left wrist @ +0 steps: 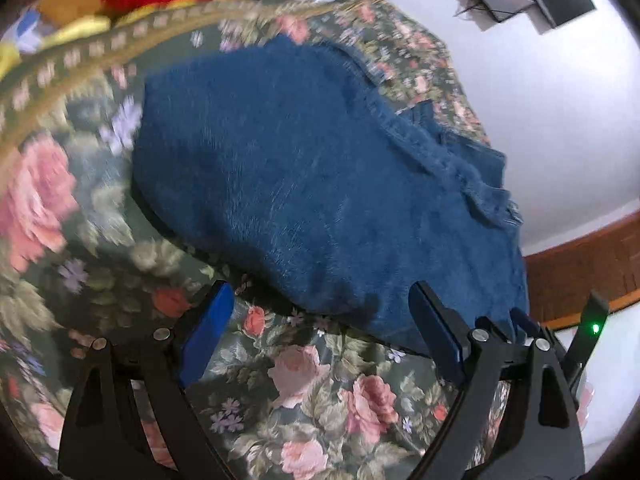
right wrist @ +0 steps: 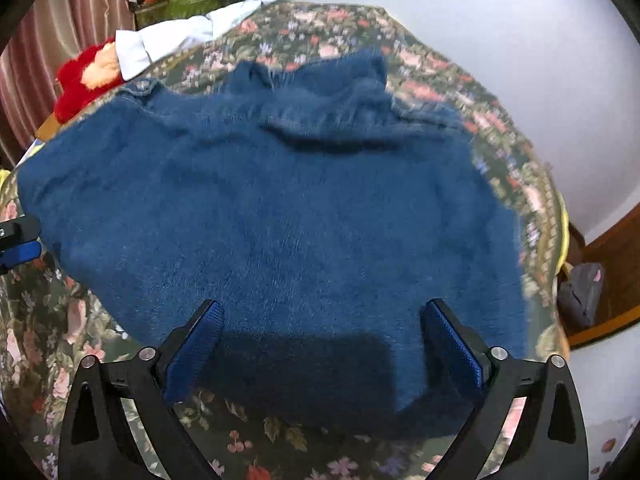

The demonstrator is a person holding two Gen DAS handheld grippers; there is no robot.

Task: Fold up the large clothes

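Observation:
A fuzzy blue sweater (left wrist: 304, 184) lies spread flat on a floral bedspread (left wrist: 316, 392). My left gripper (left wrist: 322, 298) hovers open over the sweater's near edge, with nothing between its blue pads (left wrist: 208, 332). The right wrist view shows the same sweater (right wrist: 280, 208) from its hem side, its collar and folded parts bunched at the far end. My right gripper (right wrist: 324, 314) stands wide open just above the hem and casts a shadow on the cloth. Its pads (right wrist: 452, 352) are clear of the fabric. The left gripper's blue fingertip (right wrist: 18, 248) shows at the sweater's left edge.
A red plush toy (right wrist: 80, 84) and a white garment (right wrist: 176, 36) lie at the far side of the bed. A curtain (right wrist: 56, 40) hangs behind them. White floor, a wooden skirting (left wrist: 588, 264) and a grey bag (right wrist: 580, 296) are off the bed's right edge.

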